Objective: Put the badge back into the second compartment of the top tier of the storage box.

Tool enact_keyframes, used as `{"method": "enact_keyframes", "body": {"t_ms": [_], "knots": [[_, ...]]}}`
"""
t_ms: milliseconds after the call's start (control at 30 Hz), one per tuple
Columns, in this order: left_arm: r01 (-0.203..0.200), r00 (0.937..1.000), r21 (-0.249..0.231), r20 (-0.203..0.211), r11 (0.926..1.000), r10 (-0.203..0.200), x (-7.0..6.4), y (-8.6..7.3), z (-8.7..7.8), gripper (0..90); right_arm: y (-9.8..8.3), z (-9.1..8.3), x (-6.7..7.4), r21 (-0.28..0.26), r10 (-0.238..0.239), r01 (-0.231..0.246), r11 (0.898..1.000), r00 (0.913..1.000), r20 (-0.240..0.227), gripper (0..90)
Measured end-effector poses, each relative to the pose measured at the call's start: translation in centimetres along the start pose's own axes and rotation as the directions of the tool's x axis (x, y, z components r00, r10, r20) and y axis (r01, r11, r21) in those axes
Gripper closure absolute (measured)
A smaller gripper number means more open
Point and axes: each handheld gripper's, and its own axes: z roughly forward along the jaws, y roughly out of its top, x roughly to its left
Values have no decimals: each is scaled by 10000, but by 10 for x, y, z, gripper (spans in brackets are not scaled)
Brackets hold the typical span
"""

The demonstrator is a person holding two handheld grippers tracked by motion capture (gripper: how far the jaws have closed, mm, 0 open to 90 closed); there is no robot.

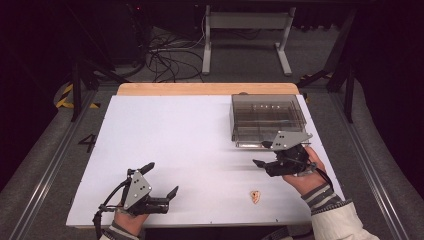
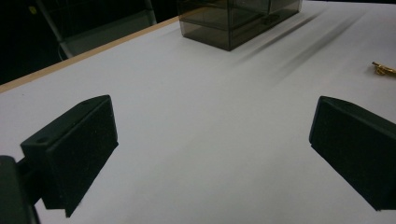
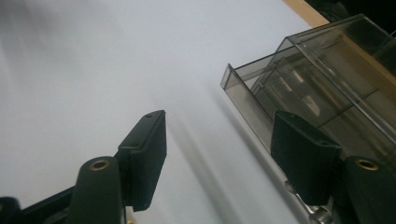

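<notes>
Smoky clear plastic box (compartmented) on matte white table.

There is one table with a white top. On it stands one smoky transparent box with compartments, and one small golden object lies there. Two hand-held grippers are present: the left hand-held gripper and the right hand-held gripper.

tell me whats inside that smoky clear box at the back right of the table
Through the tinted walls of the box, thin dividers split it into compartments. No items are visible inside, though the dark plastic and glare could hide something small.
</notes>
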Motion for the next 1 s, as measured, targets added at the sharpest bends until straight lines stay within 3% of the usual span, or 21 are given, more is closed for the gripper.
{"method": "enact_keyframes", "body": {"t_ms": [633, 733, 833, 1000], "knots": [[-102, 9999, -16, 13, 9999, 102, 0, 1, 0, 17, -3, 7, 23, -30, 285, -289, 9996, 9963, -816, 369], [-86, 10000, -13, 19, 10000, 86, 0, 1, 0, 17, -5, 9, 24, -14, 120, -122, 9999, 9960, -885, 364], [-104, 9999, -19, 13, 9999, 104, 0, 1, 1, 16, -5, 12, 28, 273, 122, -99, 9996, 9962, -861, 326], [-37, 10000, -31, 37, 10000, 38, 0, 0, 0, 17, -9, 19, 35, 645, 118, -46, 9979, 9937, -1110, 340]]}}
